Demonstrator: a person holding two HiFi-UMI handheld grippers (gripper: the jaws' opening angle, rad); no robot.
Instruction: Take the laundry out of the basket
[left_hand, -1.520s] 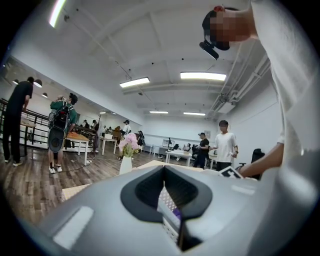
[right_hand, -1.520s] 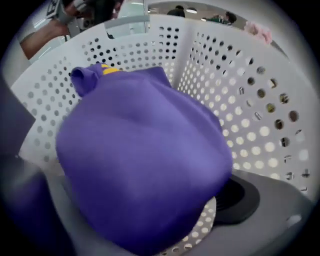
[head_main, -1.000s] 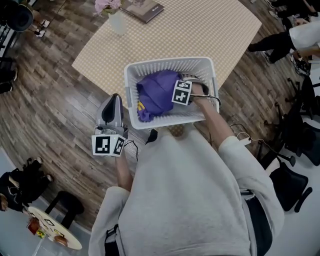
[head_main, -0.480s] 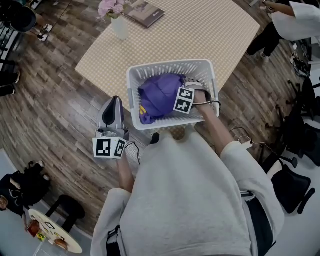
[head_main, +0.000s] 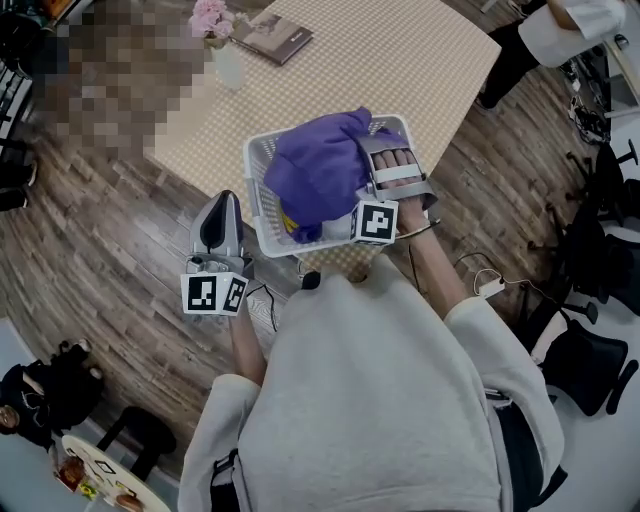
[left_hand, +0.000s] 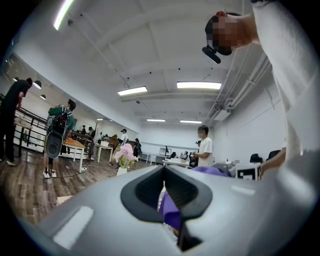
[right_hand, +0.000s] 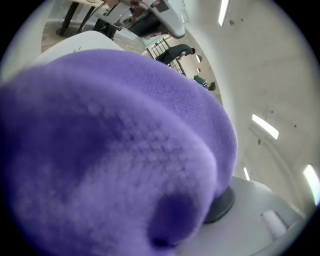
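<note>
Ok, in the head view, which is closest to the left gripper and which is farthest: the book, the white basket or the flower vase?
From the left gripper:
1. white basket, right beside it, on its right.
2. flower vase, farther ahead, up the picture.
3. book, just beyond the vase, to its right.

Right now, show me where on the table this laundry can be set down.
Bare checkered table lies beyond the white basket, out to its far and right edges. The far left corner is crowded by the flower vase and book; the basket with the purple garment fills the near edge.
</note>
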